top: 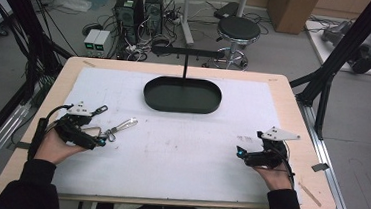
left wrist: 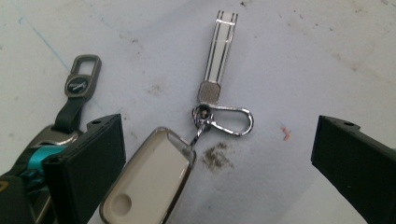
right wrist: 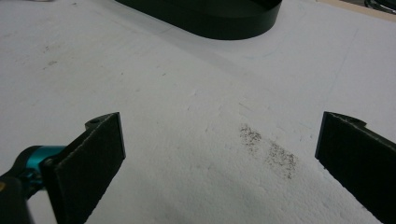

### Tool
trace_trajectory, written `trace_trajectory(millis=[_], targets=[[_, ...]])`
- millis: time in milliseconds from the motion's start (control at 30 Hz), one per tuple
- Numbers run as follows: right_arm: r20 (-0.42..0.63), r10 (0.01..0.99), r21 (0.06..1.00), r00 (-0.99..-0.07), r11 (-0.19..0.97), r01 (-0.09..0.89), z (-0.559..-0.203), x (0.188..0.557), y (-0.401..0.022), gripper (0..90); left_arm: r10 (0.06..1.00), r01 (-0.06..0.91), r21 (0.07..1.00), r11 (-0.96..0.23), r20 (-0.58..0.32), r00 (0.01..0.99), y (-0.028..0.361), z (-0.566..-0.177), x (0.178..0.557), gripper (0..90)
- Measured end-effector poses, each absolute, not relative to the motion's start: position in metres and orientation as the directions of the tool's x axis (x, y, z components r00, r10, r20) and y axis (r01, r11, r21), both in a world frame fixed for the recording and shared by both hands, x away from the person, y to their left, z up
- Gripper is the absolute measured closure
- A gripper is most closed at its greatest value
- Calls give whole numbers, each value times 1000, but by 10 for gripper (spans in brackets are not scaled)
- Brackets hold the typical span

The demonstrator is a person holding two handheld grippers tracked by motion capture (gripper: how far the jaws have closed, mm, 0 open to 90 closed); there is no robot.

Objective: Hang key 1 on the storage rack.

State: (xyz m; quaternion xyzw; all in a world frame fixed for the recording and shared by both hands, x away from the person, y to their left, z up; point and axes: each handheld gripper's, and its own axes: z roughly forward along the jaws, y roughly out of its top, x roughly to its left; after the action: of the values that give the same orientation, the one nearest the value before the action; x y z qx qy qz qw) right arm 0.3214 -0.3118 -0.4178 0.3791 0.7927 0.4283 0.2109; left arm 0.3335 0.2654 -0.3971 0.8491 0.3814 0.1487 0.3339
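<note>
A key fob in a clear pale case [left wrist: 147, 184] lies on the white mat between the jaws of my left gripper [left wrist: 219, 140], nearer the left jaw. A short chain joins it to a silver carabiner clip [left wrist: 226, 120] and a flat metal strap [left wrist: 220, 51]. The left gripper is open and touches none of it. In the high view this keychain [top: 121, 126] lies just right of the left gripper [top: 101, 138]. A second fob on a dark strap with a grey clasp [left wrist: 80, 86] sits partly behind the left jaw. My right gripper [right wrist: 219, 135] [top: 242, 154] hangs open over bare mat.
A black oval tray [top: 182, 95] [right wrist: 210, 21] with an upright T-shaped stand [top: 186, 52] sits at the far middle of the mat. A dark smudge [right wrist: 271, 151] marks the mat ahead of the right gripper. The wooden table edge [top: 301, 143] runs close to the right hand.
</note>
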Motion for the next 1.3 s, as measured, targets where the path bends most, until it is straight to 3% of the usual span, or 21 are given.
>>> trace_trajectory(millis=[267,867,1300], targets=[[-10,783,843,-622,341,416,-418,322,-312,7,694,507,632,-586,69,717,244,-390,354,72],[-14,782,837,-623,350,420,-419,321,-310,7,642,523,574,-629,5,767,219,-399,389,90],[-26,782,831,-622,363,422,-421,322,-309,7,661,571,553,-606,-48,749,215,-413,402,219]])
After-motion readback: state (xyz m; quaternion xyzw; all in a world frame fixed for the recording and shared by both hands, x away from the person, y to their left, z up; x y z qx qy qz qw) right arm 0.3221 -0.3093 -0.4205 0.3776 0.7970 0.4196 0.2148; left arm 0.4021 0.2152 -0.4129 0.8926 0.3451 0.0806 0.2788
